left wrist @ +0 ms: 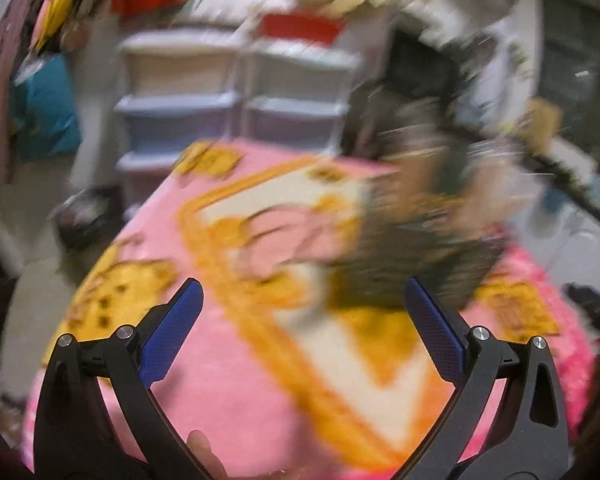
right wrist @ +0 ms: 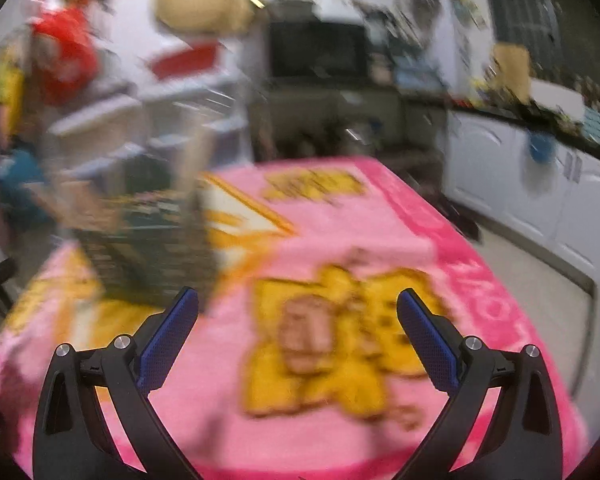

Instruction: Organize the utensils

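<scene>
Both views heavily motion-blurred. Dark woven basket sits on the pink-and-yellow blanket, at about 1 o'clock in the left wrist view and 10 o'clock in the right wrist view. Pale upright sticks rise from it, possibly utensil handles; individual utensils cannot be made out.

Left gripper: blue-padded jaws spread wide, nothing between them, above the blanket, basket just beyond the right fingertip. A fingertip shows at 6 o'clock.

Right gripper: jaws spread wide, empty, over the blanket's yellow print.

Plastic drawer units at 12 o'clock. White cabinets at 3 o'clock.
</scene>
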`<state>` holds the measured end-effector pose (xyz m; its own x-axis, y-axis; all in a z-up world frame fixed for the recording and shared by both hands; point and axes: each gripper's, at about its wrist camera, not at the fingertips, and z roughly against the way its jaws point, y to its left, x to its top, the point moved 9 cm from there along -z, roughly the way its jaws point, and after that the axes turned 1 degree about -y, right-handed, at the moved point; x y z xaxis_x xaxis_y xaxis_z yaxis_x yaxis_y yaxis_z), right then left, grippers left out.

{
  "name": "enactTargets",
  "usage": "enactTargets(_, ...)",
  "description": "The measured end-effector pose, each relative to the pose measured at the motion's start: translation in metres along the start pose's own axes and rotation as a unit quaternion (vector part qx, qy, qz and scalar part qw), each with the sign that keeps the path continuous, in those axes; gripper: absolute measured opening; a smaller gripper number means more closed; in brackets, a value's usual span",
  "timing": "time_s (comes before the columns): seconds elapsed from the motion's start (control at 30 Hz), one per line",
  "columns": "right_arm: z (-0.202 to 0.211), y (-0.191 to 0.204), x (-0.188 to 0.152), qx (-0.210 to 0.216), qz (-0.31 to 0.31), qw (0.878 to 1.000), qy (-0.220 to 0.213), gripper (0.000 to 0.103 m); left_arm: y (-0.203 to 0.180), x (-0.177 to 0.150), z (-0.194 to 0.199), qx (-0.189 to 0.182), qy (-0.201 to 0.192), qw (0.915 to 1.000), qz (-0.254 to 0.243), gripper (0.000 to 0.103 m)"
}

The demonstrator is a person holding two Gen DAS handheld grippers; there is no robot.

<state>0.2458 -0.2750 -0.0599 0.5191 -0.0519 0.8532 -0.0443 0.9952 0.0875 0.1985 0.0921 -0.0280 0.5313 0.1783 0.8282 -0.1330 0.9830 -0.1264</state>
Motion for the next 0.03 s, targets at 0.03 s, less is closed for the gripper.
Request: enactTargets(0.03,-0.0192,-0.0174,-0.0008,-0.021,-0.001,0.999,0.039,0.096,0.0123,0.0000,-0.0109,0.016,0.013,0.9998,0.006,0.093)
